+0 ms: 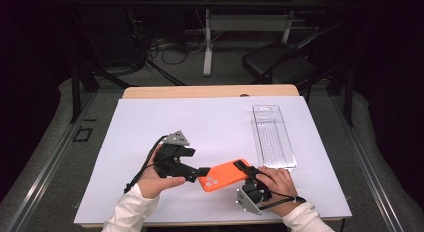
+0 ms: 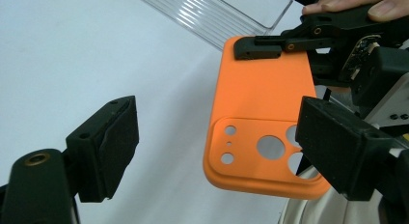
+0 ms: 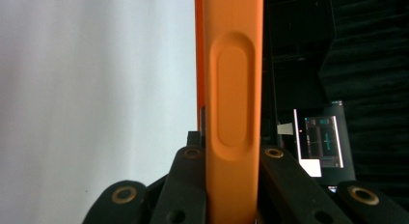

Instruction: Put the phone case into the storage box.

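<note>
- High view: we hold the orange phone case (image 1: 224, 175) over the white sheet (image 1: 150, 122), near the table's front edge, between both grippers.
- Our right gripper (image 1: 243, 166) pinches one end of it, jaws clamped on its edge.
- Our left gripper (image 1: 202, 171) has its jaws spread beside the camera-cutout end, pads not pressing.
- Matte, rounded case; no readable writing.
- Ribbed clear plastic tray (image 1: 272, 137) lies beyond it.
</note>
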Available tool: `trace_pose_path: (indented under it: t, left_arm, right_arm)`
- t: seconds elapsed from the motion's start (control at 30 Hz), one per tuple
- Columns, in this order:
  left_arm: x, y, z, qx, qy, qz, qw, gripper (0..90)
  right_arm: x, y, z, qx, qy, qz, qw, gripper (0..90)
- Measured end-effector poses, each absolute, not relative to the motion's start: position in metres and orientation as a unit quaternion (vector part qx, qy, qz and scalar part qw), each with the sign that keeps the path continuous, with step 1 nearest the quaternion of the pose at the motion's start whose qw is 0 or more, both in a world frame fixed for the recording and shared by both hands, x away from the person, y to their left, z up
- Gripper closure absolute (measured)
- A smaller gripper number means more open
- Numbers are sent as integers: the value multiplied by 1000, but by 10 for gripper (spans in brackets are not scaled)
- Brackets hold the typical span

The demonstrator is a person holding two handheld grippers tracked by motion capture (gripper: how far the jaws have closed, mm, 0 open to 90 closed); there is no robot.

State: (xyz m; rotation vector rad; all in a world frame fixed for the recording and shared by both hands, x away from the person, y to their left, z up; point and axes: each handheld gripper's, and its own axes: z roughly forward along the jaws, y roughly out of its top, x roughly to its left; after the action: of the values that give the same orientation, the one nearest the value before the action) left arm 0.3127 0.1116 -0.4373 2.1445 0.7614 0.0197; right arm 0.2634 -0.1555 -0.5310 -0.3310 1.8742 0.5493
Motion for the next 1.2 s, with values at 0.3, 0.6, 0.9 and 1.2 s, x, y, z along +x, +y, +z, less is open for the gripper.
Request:
trace_pose_path:
  t: [0.3, 0.6, 0.9, 1.2]
  left_arm:
    - [316, 123, -435, 849, 310, 29, 428, 167]
    - [318, 128, -433, 848, 309, 39, 428, 192]
    - [319, 136, -430, 842, 314, 43, 437, 192]
    - [320, 141, -428, 837, 312, 44, 447, 193]
  right_arm:
    - [265, -158, -528, -117, 805, 266, 518, 872]
    - [267, -163, -525, -88, 817, 299, 486, 873]
    - [269, -167, -521, -54, 824, 339, 450, 873]
    - [271, -171, -516, -1, 837, 383, 390, 873]
